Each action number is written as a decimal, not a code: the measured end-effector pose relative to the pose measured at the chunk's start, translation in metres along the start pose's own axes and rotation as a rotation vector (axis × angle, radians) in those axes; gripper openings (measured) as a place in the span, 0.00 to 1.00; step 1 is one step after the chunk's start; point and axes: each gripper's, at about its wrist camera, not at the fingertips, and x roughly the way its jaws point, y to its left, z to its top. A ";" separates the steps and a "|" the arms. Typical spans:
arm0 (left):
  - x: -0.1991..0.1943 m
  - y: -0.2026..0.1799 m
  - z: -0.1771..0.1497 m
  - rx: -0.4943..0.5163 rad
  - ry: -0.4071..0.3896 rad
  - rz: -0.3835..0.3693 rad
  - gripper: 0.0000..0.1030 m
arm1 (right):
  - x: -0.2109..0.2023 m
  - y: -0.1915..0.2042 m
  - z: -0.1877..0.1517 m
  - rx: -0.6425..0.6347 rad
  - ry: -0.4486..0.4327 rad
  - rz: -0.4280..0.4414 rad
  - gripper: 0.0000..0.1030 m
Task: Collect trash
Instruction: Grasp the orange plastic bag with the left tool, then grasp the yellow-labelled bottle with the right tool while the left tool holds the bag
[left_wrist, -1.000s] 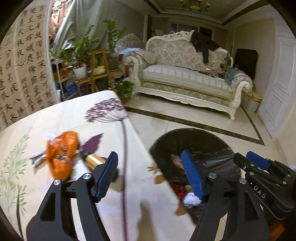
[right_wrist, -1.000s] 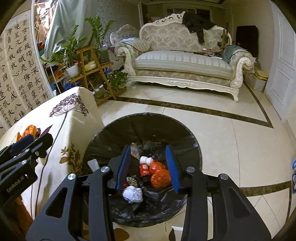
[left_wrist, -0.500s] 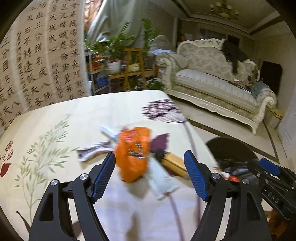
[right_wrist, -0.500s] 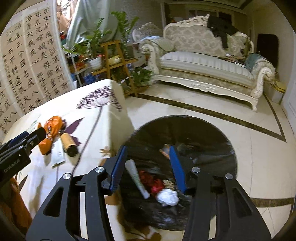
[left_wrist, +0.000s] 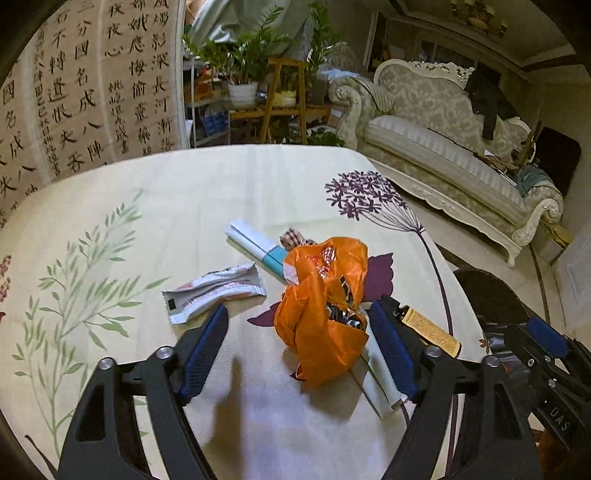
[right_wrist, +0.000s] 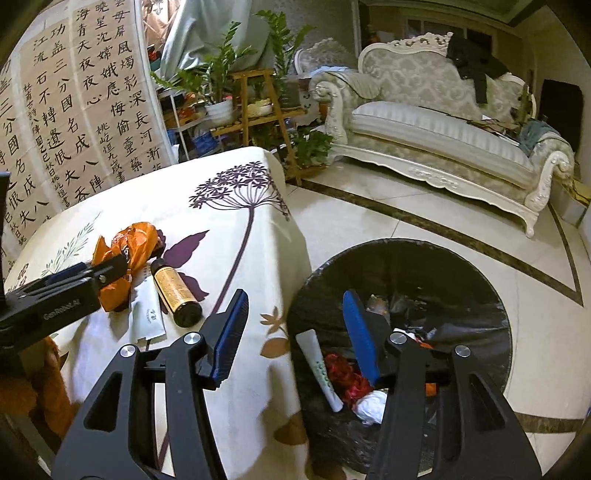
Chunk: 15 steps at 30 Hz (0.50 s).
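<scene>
While sitting on table w/ flowery cloth (left_wrist: 221, 192):
Orange bag (left_wrist: 325, 310): lying crumpled btwn L gripper (left_wrist: 299, 347) fingers, not squeezed.
L gripper: jaws closing, wide apart, gripping nothing.
R gripper (right_wrist: 295, 332): jaws opening, empty, hanging over table edge & black bin (right_wrist: 480, 280).
Brown bottle (right_wrist: 177, 291): lying beside bag.
White wrapper (left_wrist: 214, 291): lying left of bag.

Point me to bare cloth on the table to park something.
Free: tablecloth beyond the white wrapper, and the near strip before the orange bag. Crowded: bag, paper tube, brown bottle by the bin-side edge.
</scene>
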 end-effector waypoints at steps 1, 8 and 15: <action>0.000 0.001 0.000 0.001 0.003 -0.007 0.63 | 0.000 0.001 0.000 -0.002 0.001 0.002 0.51; -0.007 -0.005 -0.004 0.047 -0.020 -0.032 0.47 | 0.005 0.012 0.002 -0.024 0.012 0.015 0.51; -0.030 0.004 -0.006 0.035 -0.056 -0.045 0.47 | 0.005 0.028 0.005 -0.060 0.013 0.038 0.51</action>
